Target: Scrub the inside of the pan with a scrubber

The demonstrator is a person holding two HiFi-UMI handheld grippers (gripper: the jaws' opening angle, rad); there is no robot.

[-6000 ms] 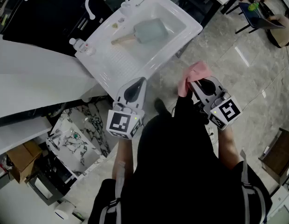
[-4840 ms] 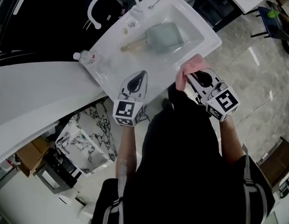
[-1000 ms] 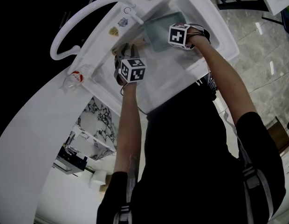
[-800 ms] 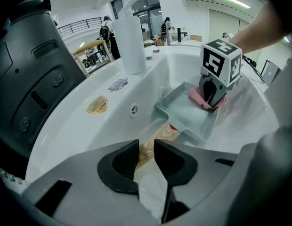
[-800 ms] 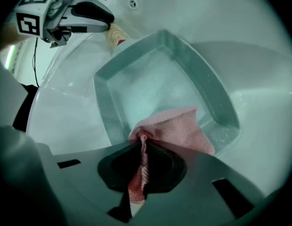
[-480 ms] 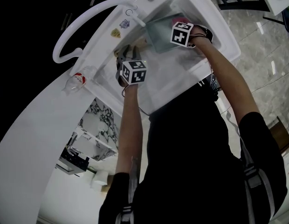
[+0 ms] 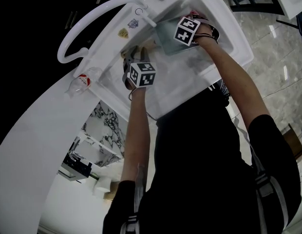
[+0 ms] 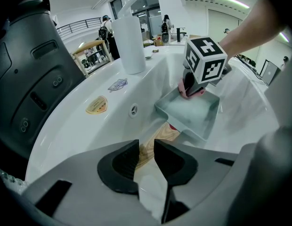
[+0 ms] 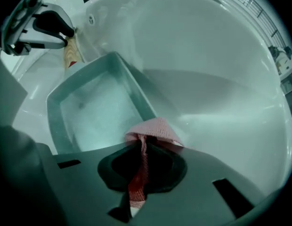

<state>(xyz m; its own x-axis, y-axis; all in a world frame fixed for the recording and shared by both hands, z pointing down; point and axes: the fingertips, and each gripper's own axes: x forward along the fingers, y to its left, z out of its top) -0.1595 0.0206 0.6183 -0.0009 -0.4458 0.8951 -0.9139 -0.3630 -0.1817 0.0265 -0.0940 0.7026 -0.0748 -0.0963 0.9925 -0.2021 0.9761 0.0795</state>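
The left hand-held gripper (image 8: 146, 157) is clamped on the pan's wooden handle (image 9: 70, 53). The right hand-held gripper (image 9: 143, 159) points down into the basin with the pink scrubber (image 9: 155, 128) pinched tight between its jaws.

The white sink (image 9: 207, 46) fills the top of the head view, at 12 o'clock from the person. It suits the job, since its walls would catch whatever the scrubbing throws off. Its arched faucet (image 8: 128, 44) stands on the rim at about 10 o'clock of the basin, clear of both arms.

The square, pale-green pan (image 9: 89, 112) lies flat on the basin floor, open side up, with its inside bare and cloudy. In the head view its handle sticks out toward 8 o'clock, right under the left hand. That grip looks meant to pin the pan so it cannot slide while the other hand rubs.

The scrubber pokes a folded point out past the jaws, leaving soft material rather than hard jaw to meet the metal. It sits at the pan's 1 o'clock corner, against the wall. Whether it presses there I cannot tell. Most of the pan floor looks left to cover.
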